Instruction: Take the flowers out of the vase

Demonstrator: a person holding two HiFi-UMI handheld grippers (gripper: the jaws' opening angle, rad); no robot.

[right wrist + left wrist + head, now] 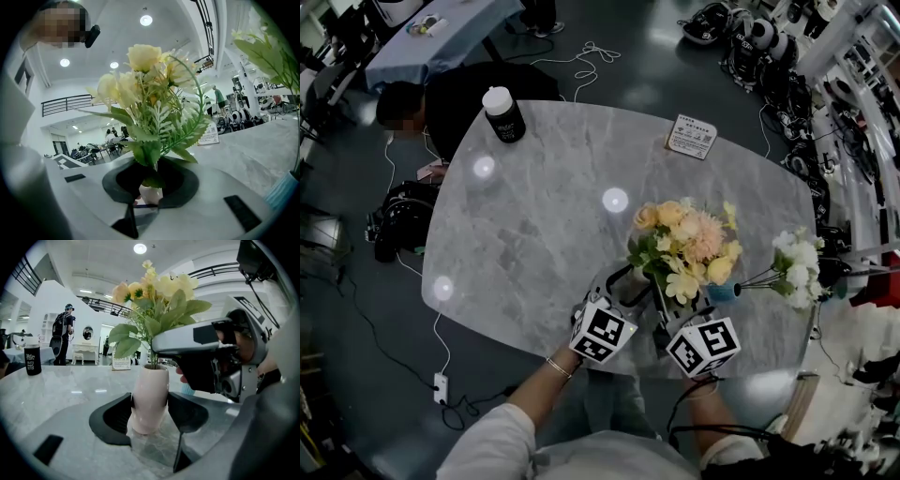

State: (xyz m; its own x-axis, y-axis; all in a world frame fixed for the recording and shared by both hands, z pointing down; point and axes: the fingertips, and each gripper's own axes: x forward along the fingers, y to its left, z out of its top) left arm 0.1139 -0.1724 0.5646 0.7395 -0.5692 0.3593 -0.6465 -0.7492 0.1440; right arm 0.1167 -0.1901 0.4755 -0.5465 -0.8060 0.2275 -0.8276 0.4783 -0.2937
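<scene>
The left gripper's (pixel 150 408) fingers (pixel 117 416) are clamped on the white vase (pixel 150 397), one dark pad against each side of its lower body. The vase stands upright on the grey marble table (pixel 534 216), close to the near edge and right of the middle.

The right gripper's (pixel 151 183) fingers (pixel 183 183) are closed round the stems of the flowers (pixel 684 239) just above the mouth of the vase, with green leaves bunched in the narrow gap between them. The stems are still in the vase, and the yellow, peach and pink blooms spread above both grippers. Both marker cubes sit side by side at the near edge, with the person's forearms behind them.

Just to the right, by the right edge, a bunch of white flowers (pixel 795 267) leans out of a small blue vessel (pixel 722 292). A printed card (pixel 692 137) lies near the far edge. A black bottle with a white lid (pixel 502 114) stands at the far left corner.
</scene>
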